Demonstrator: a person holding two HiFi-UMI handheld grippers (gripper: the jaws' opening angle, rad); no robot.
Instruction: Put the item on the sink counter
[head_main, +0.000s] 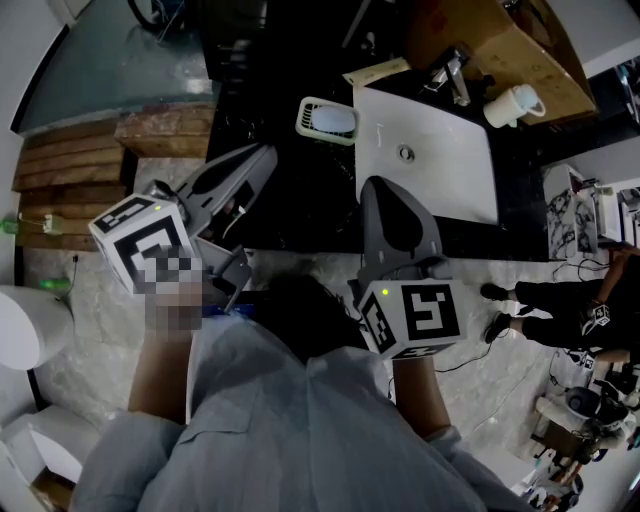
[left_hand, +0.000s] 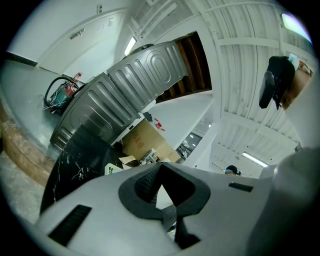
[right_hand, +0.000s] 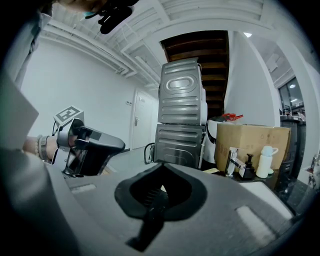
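Below the head camera, a black marbled table (head_main: 290, 200) runs across the scene, with a white sink basin (head_main: 430, 150) set into it. A chrome faucet (head_main: 452, 75) stands at the far edge of the basin, and a white jug (head_main: 515, 105) sits to the faucet's right, in front of a cardboard box (head_main: 500, 40).

Just left of the basin's far corner lies a white slatted tray (head_main: 328, 120) with something pale in it. This is probably the item. It rests flat on the table, apart from both grippers.

The left gripper (head_main: 268, 150) is held above the near left part of the table and angles toward the tray. Its own view shows its jaws pressed together at the tips with nothing pinched between them; only background shows through the gap lower down between the dark pads.

The right gripper (head_main: 382, 184) hovers over the near edge of the basin and points away from the person. Its jaws also meet at the tips and hold nothing.

From the right gripper view, two ribbed metal appliances (right_hand: 180, 120) stand stacked ahead. A dark pump bottle (right_hand: 248, 167) stands between the faucet and the jug.

At the right edge of the head view, another person's dark-clothed legs (head_main: 560, 300) stretch across the pale floor.
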